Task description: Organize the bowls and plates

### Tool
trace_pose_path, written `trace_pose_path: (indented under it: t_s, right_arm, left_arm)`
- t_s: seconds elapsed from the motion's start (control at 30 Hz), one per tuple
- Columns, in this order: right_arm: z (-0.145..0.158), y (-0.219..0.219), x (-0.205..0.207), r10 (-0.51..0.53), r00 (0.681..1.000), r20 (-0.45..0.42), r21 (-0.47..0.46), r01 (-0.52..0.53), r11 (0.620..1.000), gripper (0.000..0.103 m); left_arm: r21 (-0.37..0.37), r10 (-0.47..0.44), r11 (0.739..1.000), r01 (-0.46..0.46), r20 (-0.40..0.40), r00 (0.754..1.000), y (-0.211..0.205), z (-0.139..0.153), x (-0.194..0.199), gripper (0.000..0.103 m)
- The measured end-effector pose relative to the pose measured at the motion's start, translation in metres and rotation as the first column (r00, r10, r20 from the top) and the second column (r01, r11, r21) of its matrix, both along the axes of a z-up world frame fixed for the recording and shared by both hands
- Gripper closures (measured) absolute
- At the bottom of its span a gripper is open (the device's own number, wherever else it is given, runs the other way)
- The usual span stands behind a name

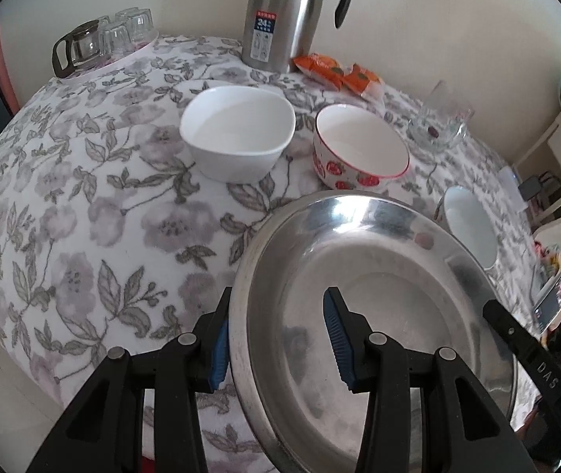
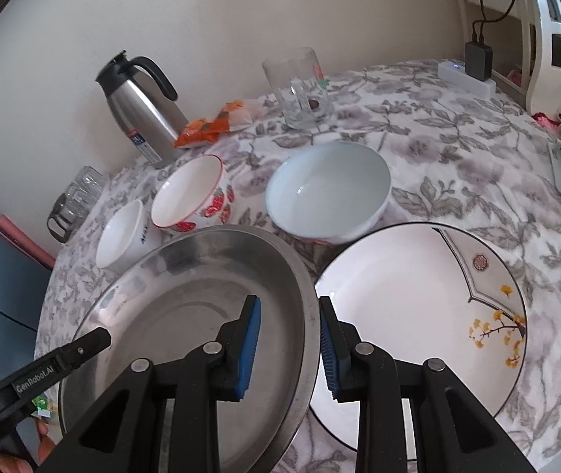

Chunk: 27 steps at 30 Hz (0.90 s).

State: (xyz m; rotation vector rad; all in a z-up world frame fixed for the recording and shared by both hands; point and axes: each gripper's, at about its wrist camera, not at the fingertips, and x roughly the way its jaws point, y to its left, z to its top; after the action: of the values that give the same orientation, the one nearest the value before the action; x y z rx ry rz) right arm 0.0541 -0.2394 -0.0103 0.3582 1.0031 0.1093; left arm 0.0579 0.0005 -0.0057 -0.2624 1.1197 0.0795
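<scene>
Steel plate (image 2: pixel 186 315) straddled at opposite rims by left gripper (image 1: pixel 276 339) and right gripper (image 2: pixel 288 349), jaws wide, not clamped, probably for a balanced two-sided lift. Just right of it, painted plate (image 2: pixel 418 315); beyond, strawberry bowl (image 1: pixel 359 149), square white bowl (image 1: pixel 237 130), pale bowl (image 2: pixel 328 193), apparently awaiting stacking.

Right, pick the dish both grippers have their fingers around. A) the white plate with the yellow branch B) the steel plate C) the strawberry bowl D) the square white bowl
B: the left gripper straddles one edge of the steel plate and the right gripper straddles the opposite edge, jaws open on both sides.
</scene>
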Motion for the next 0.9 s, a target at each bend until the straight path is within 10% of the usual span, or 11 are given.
trace_pose_path:
  t_s: [0.9]
  right_arm:
    - [-0.022,0.011,0.007,0.053,0.991,-0.122,-0.06,-0.061,0.996,0.07]
  left_arm:
    - [0.007,0.018,1.0,-0.018,-0.154,0.988,0.004,-0.037,0.005,0.058]
